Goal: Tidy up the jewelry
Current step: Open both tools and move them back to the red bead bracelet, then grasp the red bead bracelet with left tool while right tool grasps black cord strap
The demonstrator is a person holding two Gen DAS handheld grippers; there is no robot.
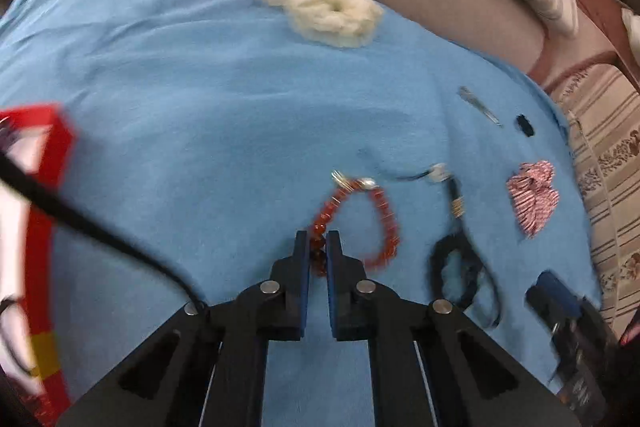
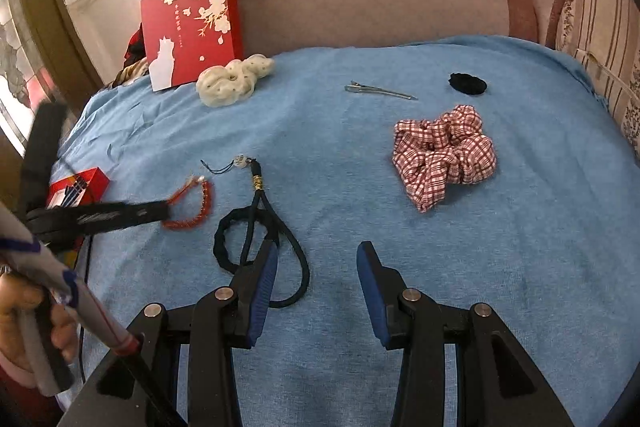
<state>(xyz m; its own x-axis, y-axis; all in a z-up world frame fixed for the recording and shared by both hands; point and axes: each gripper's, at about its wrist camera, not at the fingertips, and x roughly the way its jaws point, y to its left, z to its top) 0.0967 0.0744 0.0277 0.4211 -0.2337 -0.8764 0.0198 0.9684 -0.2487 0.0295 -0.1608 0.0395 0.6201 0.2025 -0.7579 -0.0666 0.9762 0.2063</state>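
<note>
Red bracelet is pinched at its near edge between the closed fingers of the left gripper, on blue cloth. Right gripper is held open, black cord just ahead-left.

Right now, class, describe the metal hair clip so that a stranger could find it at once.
Start at the blue cloth spread over the seat. Near its far edge, between the cream scrunchie and the small black hair tie, lies the metal hair clip. It is the only thin, straight, silvery thing there; its neighbours are soft fabric.
</note>
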